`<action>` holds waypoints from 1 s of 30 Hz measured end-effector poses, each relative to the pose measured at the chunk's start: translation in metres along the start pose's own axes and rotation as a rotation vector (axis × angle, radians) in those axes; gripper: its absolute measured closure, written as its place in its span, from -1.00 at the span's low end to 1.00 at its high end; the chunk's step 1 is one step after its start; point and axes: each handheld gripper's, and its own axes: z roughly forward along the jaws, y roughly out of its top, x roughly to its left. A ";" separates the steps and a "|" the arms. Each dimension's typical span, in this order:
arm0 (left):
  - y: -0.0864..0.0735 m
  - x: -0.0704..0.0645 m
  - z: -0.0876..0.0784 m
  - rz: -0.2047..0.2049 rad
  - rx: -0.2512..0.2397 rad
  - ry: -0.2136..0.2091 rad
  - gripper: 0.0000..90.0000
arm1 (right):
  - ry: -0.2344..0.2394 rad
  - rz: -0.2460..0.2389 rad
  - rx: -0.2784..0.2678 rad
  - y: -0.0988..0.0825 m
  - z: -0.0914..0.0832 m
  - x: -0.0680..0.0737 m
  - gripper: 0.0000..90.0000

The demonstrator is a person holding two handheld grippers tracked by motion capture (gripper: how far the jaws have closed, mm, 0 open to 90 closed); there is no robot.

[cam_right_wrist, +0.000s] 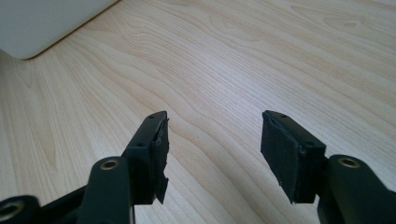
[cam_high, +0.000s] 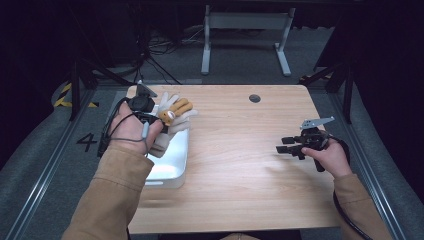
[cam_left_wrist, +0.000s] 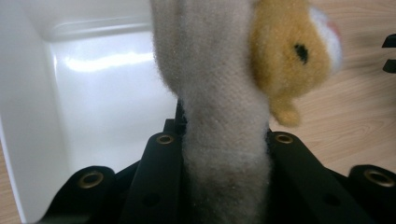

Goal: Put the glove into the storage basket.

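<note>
Pinching a grey-and-tan plush toy (cam_left_wrist: 219, 116) by a pale limb, the left gripper (cam_high: 150, 117) holds it over the far end of a white tray (cam_high: 172, 167) that sits at the left side of the wooden bench (cam_high: 240, 165); in the left gripper view the fingers (cam_left_wrist: 159, 177) press in on the soft fabric from both sides, and the tan part of the toy hangs out over the tray's right rim above bare wood. The tray's walls rise right beside the toy, the nearest things in the way. The right gripper (cam_high: 286, 145) rests low at the right side of the bench, well apart from the tray, its fingers (cam_right_wrist: 152, 149) spread with nothing between them. A dark round hole (cam_high: 254, 98) lies near the far edge. The middle of the bench is open wood.
</note>
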 end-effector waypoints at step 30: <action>0.020 0.031 0.027 -0.200 0.082 0.039 0.67 | -0.021 0.033 0.014 -0.014 -0.009 -0.001 -0.09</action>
